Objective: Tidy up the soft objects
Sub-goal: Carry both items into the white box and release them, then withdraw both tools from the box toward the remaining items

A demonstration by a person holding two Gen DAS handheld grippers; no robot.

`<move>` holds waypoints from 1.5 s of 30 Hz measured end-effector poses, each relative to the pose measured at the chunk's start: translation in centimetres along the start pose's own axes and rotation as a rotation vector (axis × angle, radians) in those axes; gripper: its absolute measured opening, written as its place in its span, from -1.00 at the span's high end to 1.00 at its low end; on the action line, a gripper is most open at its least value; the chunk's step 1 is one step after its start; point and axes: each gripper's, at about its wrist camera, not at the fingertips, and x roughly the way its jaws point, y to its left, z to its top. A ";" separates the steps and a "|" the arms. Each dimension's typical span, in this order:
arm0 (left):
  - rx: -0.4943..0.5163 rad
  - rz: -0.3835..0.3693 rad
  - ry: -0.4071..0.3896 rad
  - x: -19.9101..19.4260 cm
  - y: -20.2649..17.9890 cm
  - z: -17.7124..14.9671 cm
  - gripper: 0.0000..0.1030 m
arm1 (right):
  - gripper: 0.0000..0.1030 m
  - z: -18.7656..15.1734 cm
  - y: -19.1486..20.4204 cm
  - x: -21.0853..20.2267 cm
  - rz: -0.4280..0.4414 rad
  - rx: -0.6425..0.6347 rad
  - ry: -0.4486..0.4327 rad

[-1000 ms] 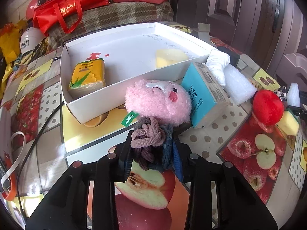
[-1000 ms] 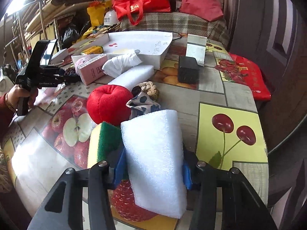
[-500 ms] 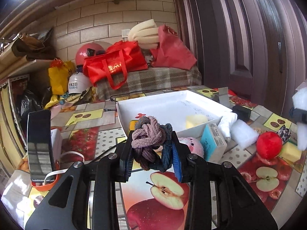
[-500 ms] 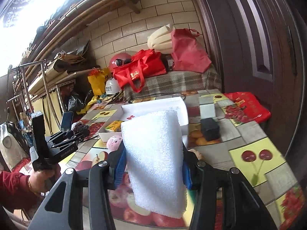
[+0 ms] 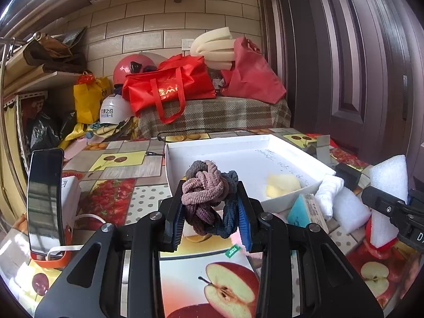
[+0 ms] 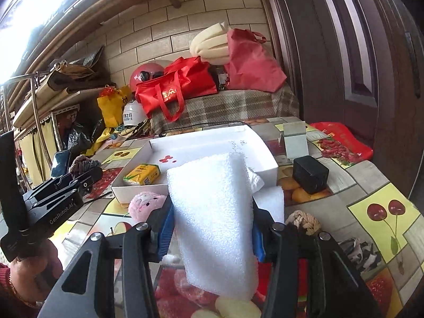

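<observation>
The knotted hair ties [image 5: 209,198] sat clamped between the pads of the left gripper [image 5: 210,220], held above the table in front of the white box [image 5: 299,156]. The white foam block [image 6: 214,217] was gripped narrowly by the right gripper [image 6: 212,228], near the box's front wall, above the pink plush [image 6: 144,204].

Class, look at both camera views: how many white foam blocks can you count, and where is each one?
2. One white foam block is clamped in the right gripper jaws. A second foam block lies on the table beside the white box. Others may be hidden.
</observation>
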 end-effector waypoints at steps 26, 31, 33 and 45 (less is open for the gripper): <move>-0.076 0.072 0.054 10.3 2.0 3.3 0.34 | 0.04 5.3 1.5 13.8 -0.139 -0.036 0.007; -0.035 0.049 0.093 11.3 1.3 3.5 -0.10 | 0.01 5.7 2.2 15.7 -0.113 -0.059 0.065; -0.039 0.065 0.095 11.3 1.3 3.5 -0.83 | -0.34 5.7 2.2 16.2 -0.127 -0.061 0.087; -0.071 0.098 0.042 10.4 1.9 3.5 -0.99 | -1.00 5.8 2.1 14.7 -0.215 -0.046 0.012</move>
